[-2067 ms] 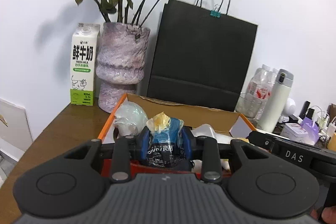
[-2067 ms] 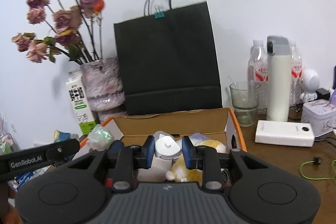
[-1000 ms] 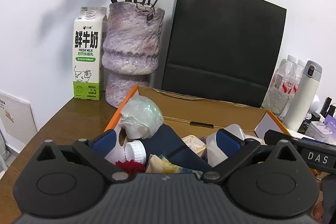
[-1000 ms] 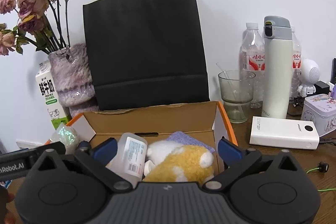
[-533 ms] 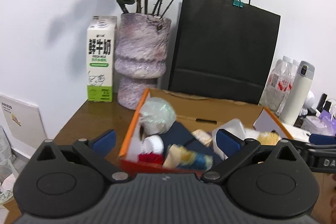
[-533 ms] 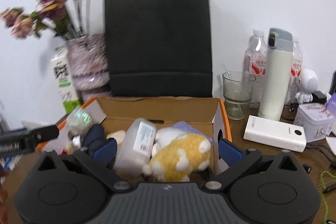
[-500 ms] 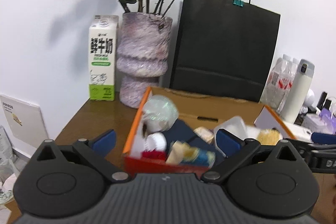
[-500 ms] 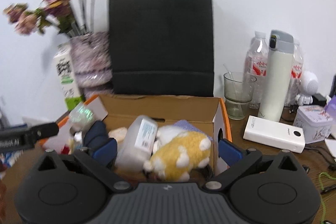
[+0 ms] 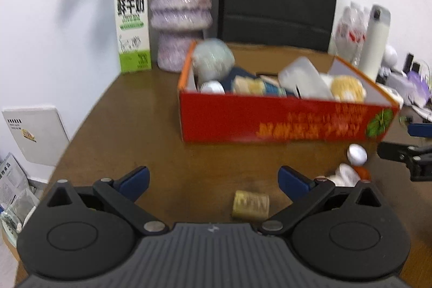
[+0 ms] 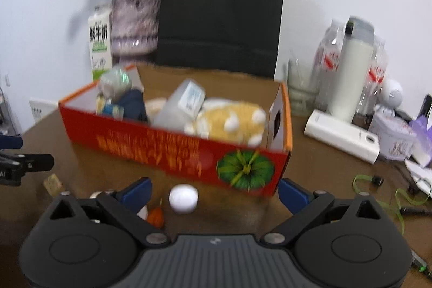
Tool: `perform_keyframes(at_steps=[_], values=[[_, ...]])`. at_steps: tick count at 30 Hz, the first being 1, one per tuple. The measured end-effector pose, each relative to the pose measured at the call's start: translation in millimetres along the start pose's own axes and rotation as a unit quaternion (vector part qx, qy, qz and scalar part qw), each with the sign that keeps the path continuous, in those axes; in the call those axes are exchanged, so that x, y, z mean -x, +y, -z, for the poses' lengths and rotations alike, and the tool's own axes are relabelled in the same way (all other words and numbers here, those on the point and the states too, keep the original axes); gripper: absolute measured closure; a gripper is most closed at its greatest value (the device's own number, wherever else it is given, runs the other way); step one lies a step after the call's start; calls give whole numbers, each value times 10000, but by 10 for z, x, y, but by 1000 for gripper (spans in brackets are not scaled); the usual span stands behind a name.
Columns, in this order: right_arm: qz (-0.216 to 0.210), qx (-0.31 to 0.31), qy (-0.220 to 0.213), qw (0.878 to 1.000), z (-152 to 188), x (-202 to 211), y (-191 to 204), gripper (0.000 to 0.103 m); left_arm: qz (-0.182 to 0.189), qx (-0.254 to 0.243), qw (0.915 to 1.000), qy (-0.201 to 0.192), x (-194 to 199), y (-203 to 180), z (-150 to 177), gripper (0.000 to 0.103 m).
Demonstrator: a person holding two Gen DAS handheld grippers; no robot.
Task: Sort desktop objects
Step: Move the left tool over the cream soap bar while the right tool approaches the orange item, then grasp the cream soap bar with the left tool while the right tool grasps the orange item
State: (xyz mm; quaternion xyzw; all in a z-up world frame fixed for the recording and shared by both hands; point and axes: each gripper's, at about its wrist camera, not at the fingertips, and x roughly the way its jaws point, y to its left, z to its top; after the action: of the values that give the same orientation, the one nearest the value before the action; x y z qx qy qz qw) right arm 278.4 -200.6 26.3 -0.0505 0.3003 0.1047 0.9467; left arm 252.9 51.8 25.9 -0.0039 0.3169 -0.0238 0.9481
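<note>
While both tools hang low over the brown worktop (image 9: 140, 126), the left hand-held gripper (image 9: 213, 181) stands wide with nothing between its blue pads, and the right hand-held gripper (image 10: 214, 192) is wide too, though its jaws have just been closing a touch, with nothing clamped and only a small white ball (image 10: 183, 198) lying on the wood in the gap ahead of them. Big change from a second ago: back then both were up over the red box (image 9: 283, 120), looking straight down into it, and two seconds ago each was pinching an item, a blue packet on the left and a white bottle on the right. Now those two lie in the box with the yellow plush toy (image 10: 229, 124), and both tools have pulled back and dropped toward the near side. Just ahead of the left tool lies a small tan block (image 9: 251, 203); off to its right sit a white piece (image 9: 344, 177) and a little orange bit (image 10: 155, 216), close to the ball. That reads to me as one delivery finished and the next pickup starting, with these loose bits the likely targets. Beyond the box stand a milk carton (image 9: 132, 20), a vase (image 9: 181, 15) and a black paper bag (image 10: 224, 10).
</note>
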Motion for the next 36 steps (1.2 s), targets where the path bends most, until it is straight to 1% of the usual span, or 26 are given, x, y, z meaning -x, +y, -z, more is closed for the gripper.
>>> perform_keyframes(at_steps=[2,4,8,11,13,15,16,17,19,21,25,27,29,31,32,33,34,36], values=[[-41,11,80,10000,48,-26,22,12,47,-82,9999,42,-18,-42,47,0],[-101,0,131,9999,76,-48,42,17,36,-150,9999,45,-28,-75,65,0],[-203,38,150,9997,104,-80,92,19,33,-233,9997,20,-38,-118,109,0],[-243,28,218,9995,125,-114,107,29,74,-250,9997,33,-57,-135,120,1],[-320,23,219,9992,132,-113,117,34,121,-269,9996,51,-65,-141,123,5],[-331,65,204,9992,135,-113,132,34,171,-298,9994,54,-64,-150,130,13],[-348,77,195,9992,134,-112,139,35,183,-317,9993,57,-68,-162,132,15],[-371,84,192,9991,134,-109,142,37,199,-339,9992,71,-73,-169,134,20],[-451,81,181,9988,133,-101,139,43,237,-361,9990,113,-91,-175,144,25],[-526,92,179,9984,132,-96,142,47,274,-375,9988,178,-115,-176,159,34],[-708,114,193,9972,128,-78,159,61,301,-433,9984,218,-126,-196,173,35],[-738,166,201,9969,132,-75,178,61,306,-422,9984,223,-129,-189,170,35],[-762,227,357,9962,149,-119,201,67,304,-425,9984,222,-129,-187,171,35],[-740,249,299,9965,166,-136,216,68,307,-422,9984,222,-130,-184,171,35],[-775,236,308,9962,164,-142,213,71,308,-421,9984,221,-130,-186,172,35],[-793,221,299,9962,164,-147,211,78,308,-423,9984,220,-130,-186,173,35],[-788,223,293,9962,161,-152,213,83,306,-428,9984,219,-130,-187,174,35],[-813,206,280,9961,161,-167,216,84,308,-426,9984,218,-129,-183,173,35]])
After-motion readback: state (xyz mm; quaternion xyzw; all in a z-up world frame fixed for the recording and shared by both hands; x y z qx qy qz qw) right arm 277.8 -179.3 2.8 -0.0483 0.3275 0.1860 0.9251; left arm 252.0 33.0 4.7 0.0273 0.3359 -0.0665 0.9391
